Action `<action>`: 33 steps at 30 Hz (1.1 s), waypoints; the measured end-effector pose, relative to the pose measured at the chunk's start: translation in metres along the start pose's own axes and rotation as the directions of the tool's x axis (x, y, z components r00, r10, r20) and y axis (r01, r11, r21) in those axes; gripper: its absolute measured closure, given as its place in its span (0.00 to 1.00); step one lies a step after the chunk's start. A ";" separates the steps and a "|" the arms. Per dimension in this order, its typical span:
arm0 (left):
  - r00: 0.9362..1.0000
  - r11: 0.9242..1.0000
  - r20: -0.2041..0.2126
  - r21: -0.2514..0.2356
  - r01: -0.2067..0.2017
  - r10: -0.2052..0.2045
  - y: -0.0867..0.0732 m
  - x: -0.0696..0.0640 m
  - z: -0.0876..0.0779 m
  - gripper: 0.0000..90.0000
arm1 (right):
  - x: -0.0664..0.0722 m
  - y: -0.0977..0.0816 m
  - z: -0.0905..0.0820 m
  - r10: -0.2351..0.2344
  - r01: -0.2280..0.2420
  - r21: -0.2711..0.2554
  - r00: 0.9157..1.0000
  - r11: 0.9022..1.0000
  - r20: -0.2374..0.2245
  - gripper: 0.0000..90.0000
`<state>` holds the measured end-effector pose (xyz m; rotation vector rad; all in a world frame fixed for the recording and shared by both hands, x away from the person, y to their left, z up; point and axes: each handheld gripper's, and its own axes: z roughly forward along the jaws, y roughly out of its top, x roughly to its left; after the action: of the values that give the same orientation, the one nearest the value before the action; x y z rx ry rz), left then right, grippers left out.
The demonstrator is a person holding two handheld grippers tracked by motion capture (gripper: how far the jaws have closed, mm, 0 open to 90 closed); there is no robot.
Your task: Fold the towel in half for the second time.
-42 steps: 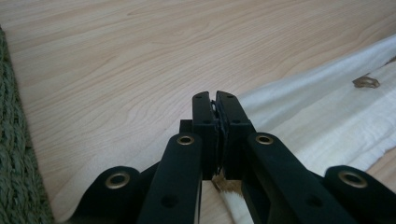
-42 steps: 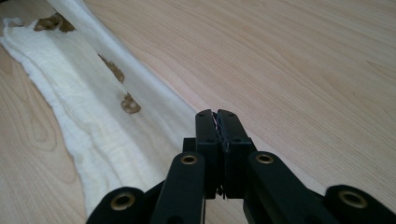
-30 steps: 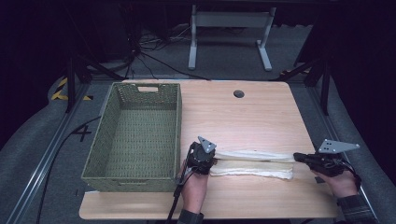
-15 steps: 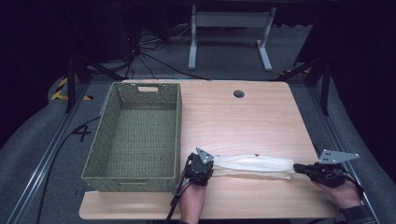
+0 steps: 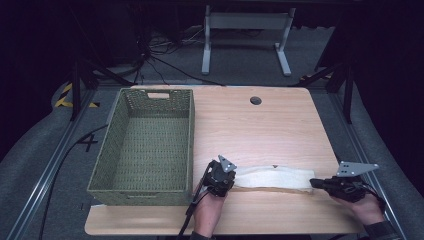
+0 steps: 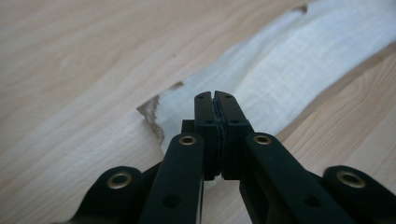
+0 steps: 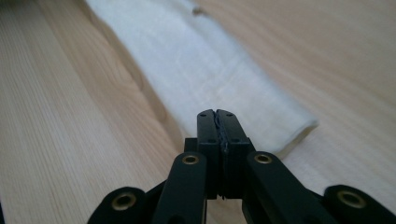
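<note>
Your left tool [image 5: 231, 176] is resting at the left end of the folded white cloth [image 5: 272, 178], and your right tool [image 5: 316, 183] is touching its right end. The cloth is lying as a long narrow strip near the front edge of the wooden surface [image 5: 270, 125], stretched between your two hands. The green woven basket [image 5: 145, 172] is standing on the left part of the surface, just beside your left tool. A small dark round hole [image 5: 256, 100] is showing near the far edge. A grey plate [image 5: 357, 168] is sitting on top of your right tool.

Table [image 5: 280, 120] lit brightly from above, surroundings dark; gripper views soft beyond the sharp black jaws.
</note>
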<state>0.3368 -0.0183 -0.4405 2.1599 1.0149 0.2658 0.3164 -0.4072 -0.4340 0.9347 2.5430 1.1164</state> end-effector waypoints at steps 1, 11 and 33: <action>1.000 1.000 0.003 0.019 -0.006 0.006 0.000 0.002 0.007 0.99 | 0.001 -0.001 0.005 -0.011 0.011 0.032 1.000 0.999 -0.003 0.99; 0.999 0.999 -0.037 0.034 -0.025 0.027 0.002 0.009 0.020 0.96 | -0.005 -0.003 0.017 -0.010 0.012 0.099 1.000 0.995 -0.017 0.99; 0.978 0.977 0.076 0.073 -0.202 0.197 0.064 0.003 0.069 1.00 | 0.034 0.035 0.065 -0.107 0.118 0.073 0.985 0.990 -0.138 1.00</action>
<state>0.4075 -0.0796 -0.4463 2.3307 0.7826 0.2468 0.3338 -0.3295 -0.4513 0.7454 2.7294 1.0851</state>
